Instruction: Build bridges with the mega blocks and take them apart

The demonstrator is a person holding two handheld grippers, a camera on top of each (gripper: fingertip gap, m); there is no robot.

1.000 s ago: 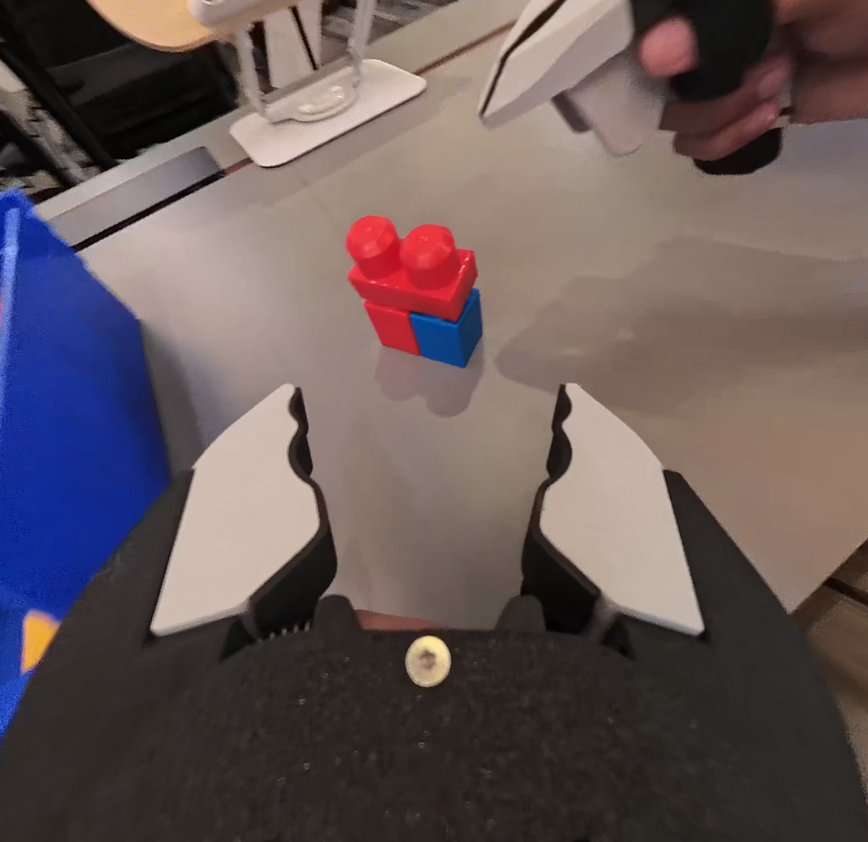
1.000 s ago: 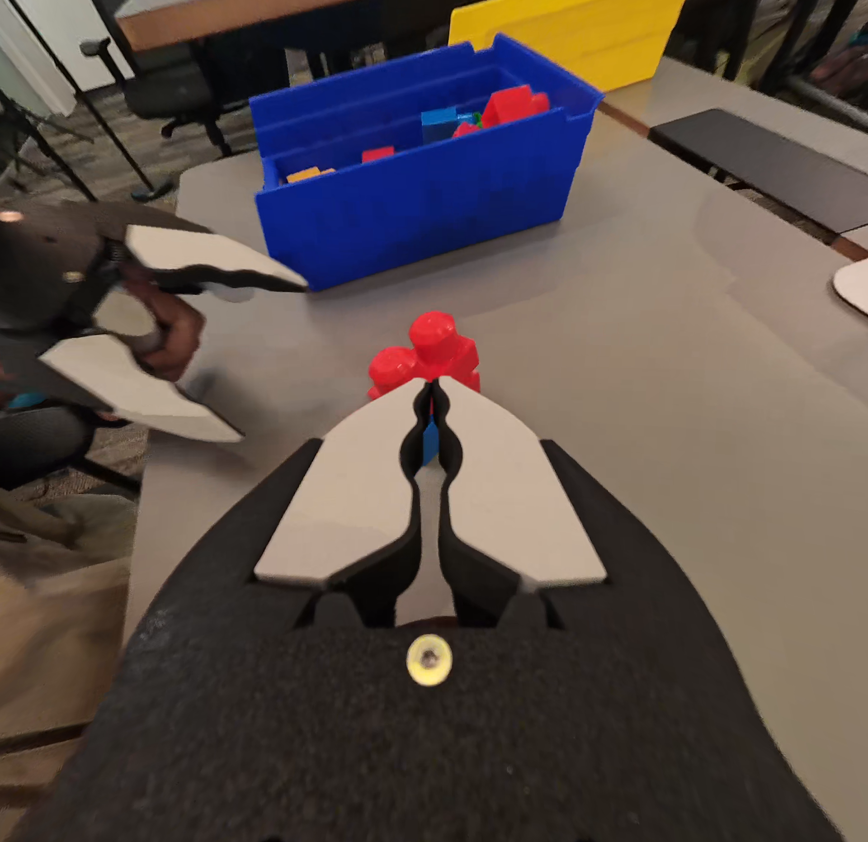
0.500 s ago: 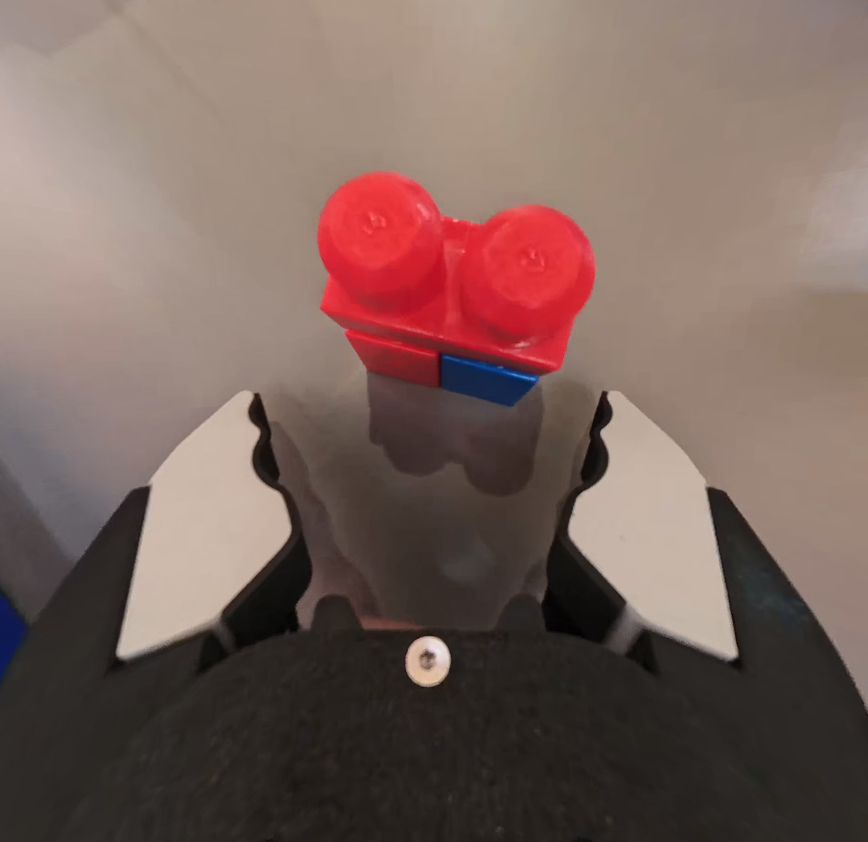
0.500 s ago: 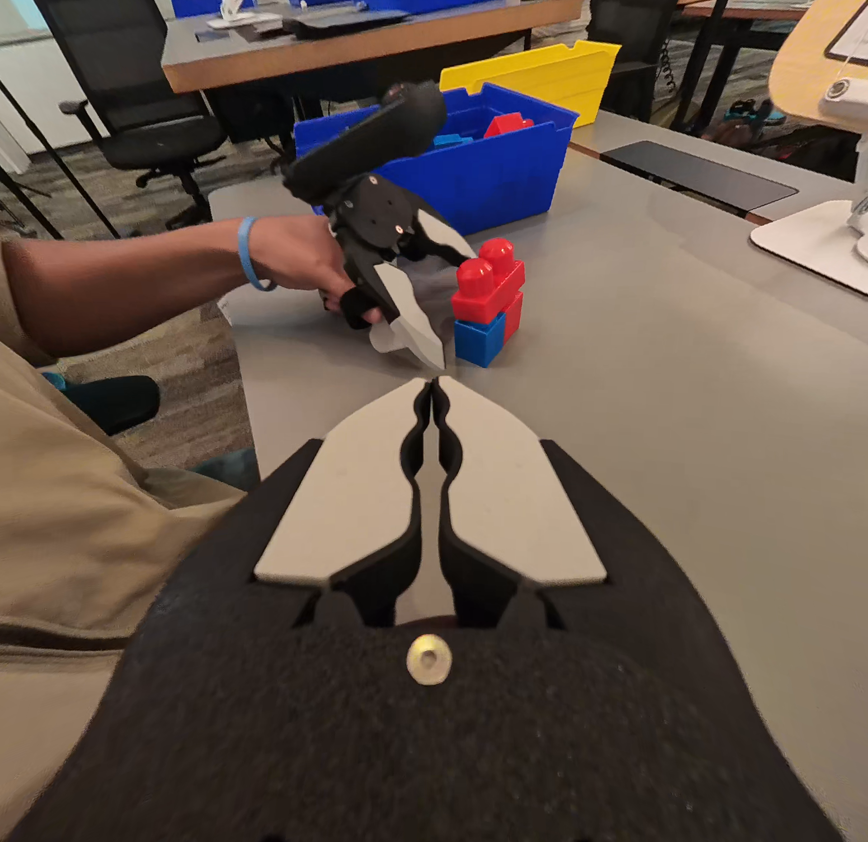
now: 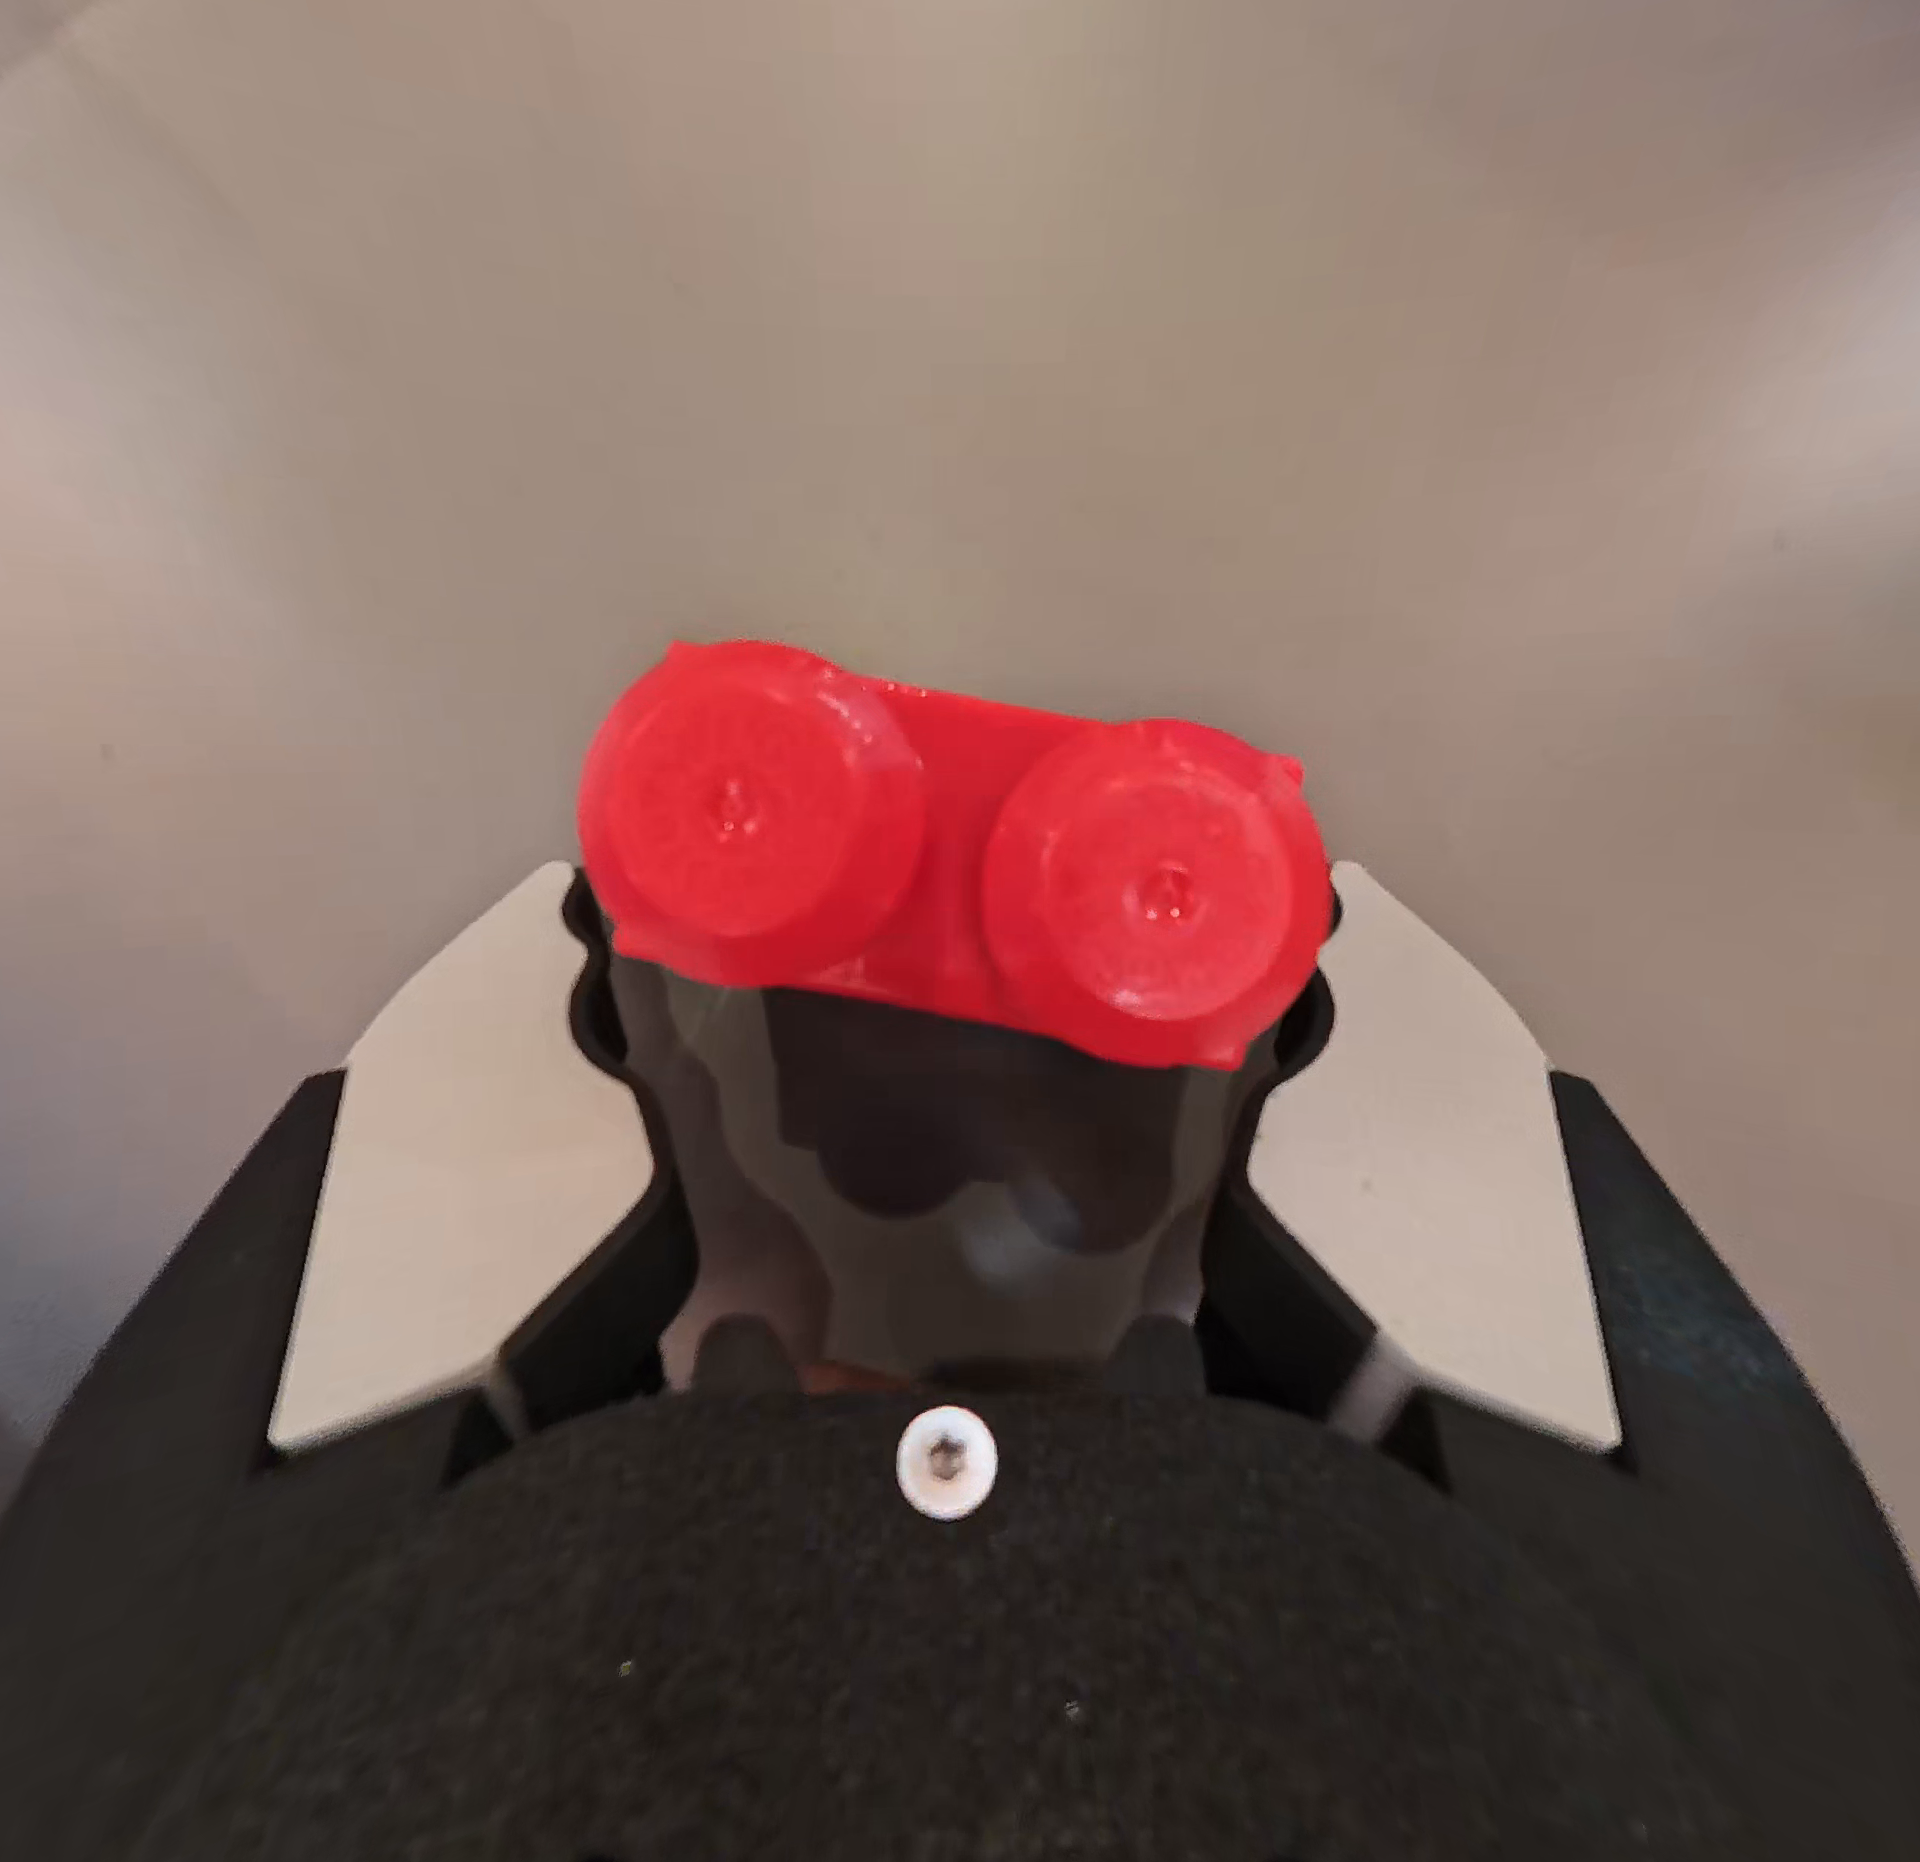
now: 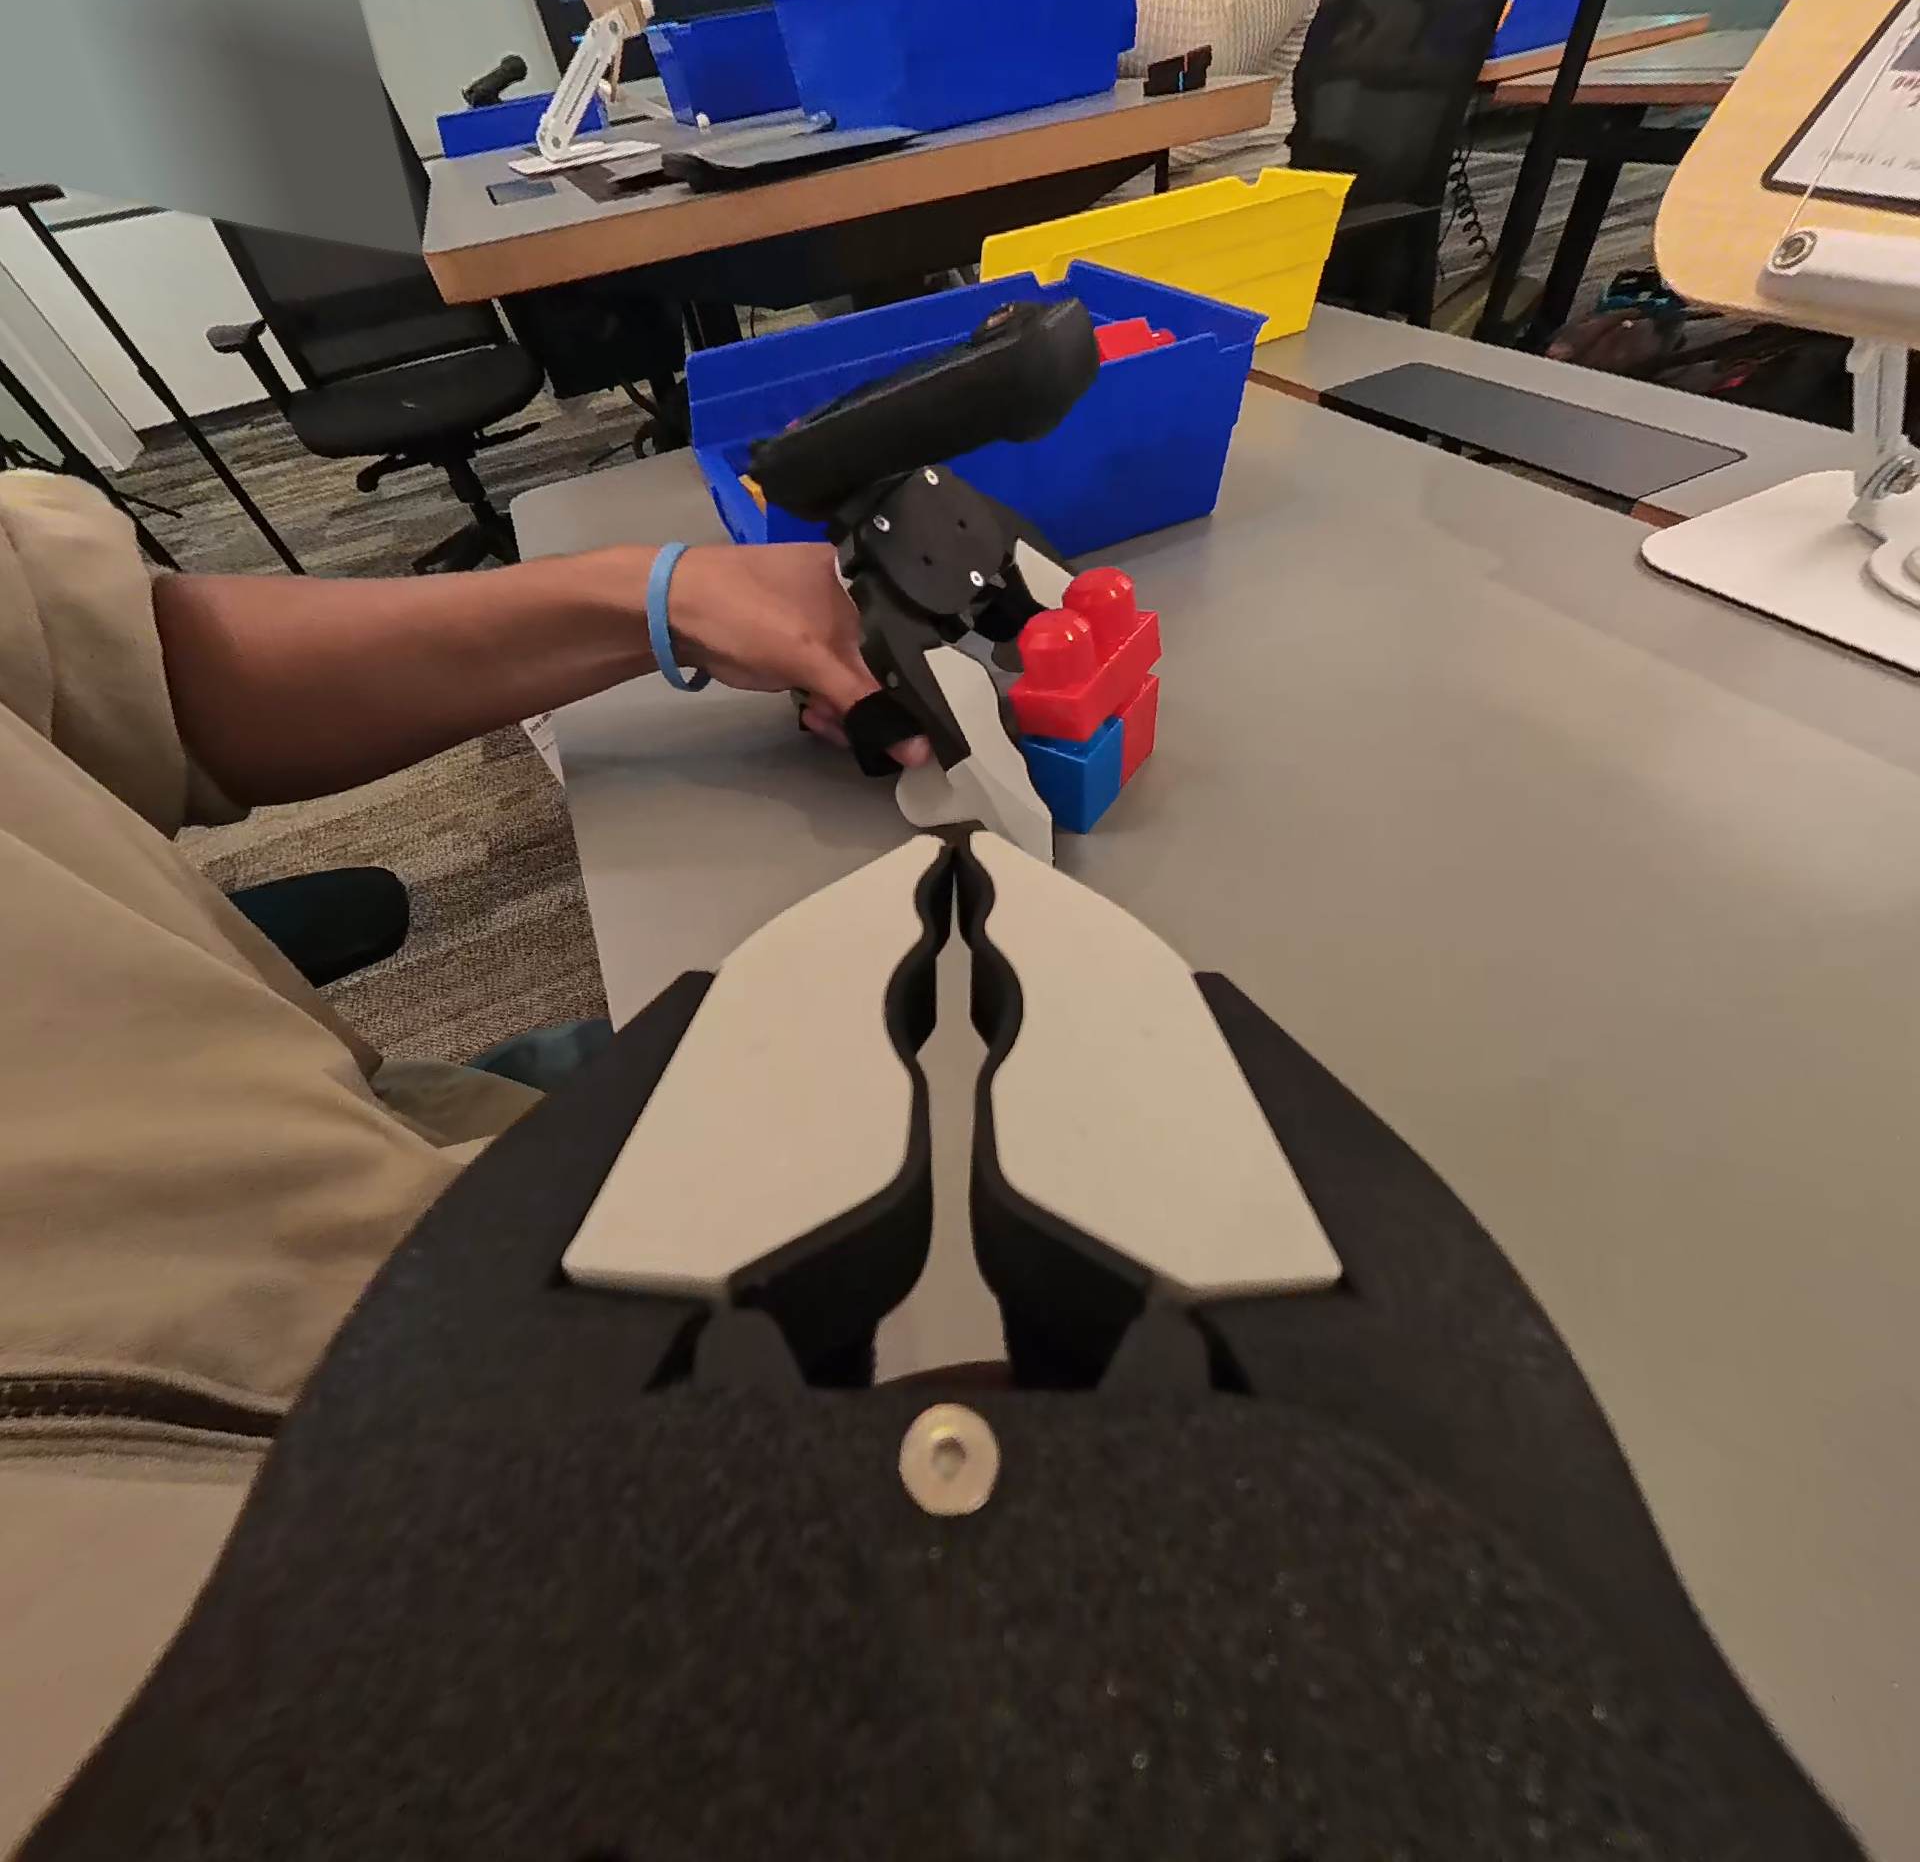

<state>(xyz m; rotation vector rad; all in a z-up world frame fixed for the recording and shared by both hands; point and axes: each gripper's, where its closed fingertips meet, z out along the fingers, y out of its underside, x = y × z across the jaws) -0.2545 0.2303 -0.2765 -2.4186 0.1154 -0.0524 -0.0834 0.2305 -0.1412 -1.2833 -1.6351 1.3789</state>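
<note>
On the grey table, near the blue bin, your left gripper straddles the bridge's red top block, jaws apart, while your right gripper hangs back closed and empty: clamp, then pull it off, I judge.

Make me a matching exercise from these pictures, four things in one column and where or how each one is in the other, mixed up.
Things:
1. left gripper
2. right gripper
3. red two-stud block
4. blue block

States:
A. on the grey table, under the red top block
B. open, fingers either side of the stack
C. shut, holding nothing
D. on top of the stack

Pairs: 1-B, 2-C, 3-D, 4-A
</note>
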